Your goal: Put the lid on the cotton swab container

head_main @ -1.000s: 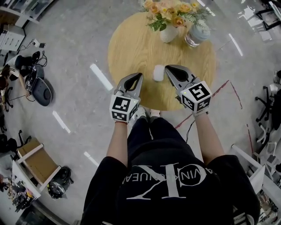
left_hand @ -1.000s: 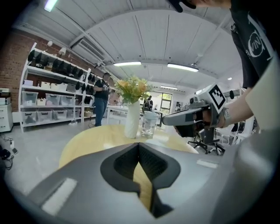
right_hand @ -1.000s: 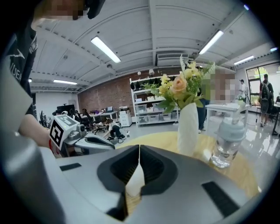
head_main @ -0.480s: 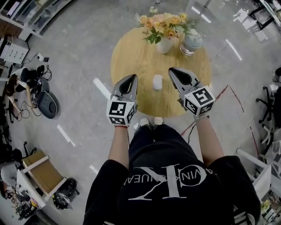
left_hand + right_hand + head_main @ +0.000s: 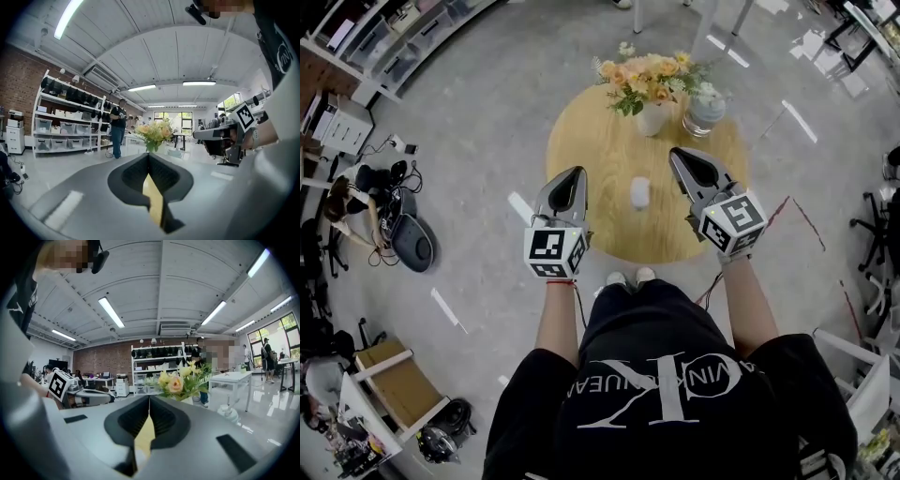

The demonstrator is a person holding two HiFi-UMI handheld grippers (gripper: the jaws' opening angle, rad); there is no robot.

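A small white cylindrical container (image 5: 639, 193) stands upright near the middle of the round wooden table (image 5: 600, 150). Whether it has a lid on I cannot tell. My left gripper (image 5: 575, 172) hangs over the table's left side, shut and empty, left of the container. My right gripper (image 5: 678, 152) is to the container's right, also shut and holding nothing. In the left gripper view the shut jaws of my left gripper (image 5: 149, 155) point level toward the flowers (image 5: 153, 133). The right gripper view shows my right gripper (image 5: 149, 399) shut the same way.
A white vase of orange and yellow flowers (image 5: 652, 94) and a glass jar (image 5: 705, 111) stand at the table's far edge. Grey floor surrounds the table, with shelving, chairs and cables at the room's sides. People stand by shelves in the distance (image 5: 117, 126).
The head view has drawn back, so the table sits smaller. Both grippers stay shut and have spread slightly farther from the white container.
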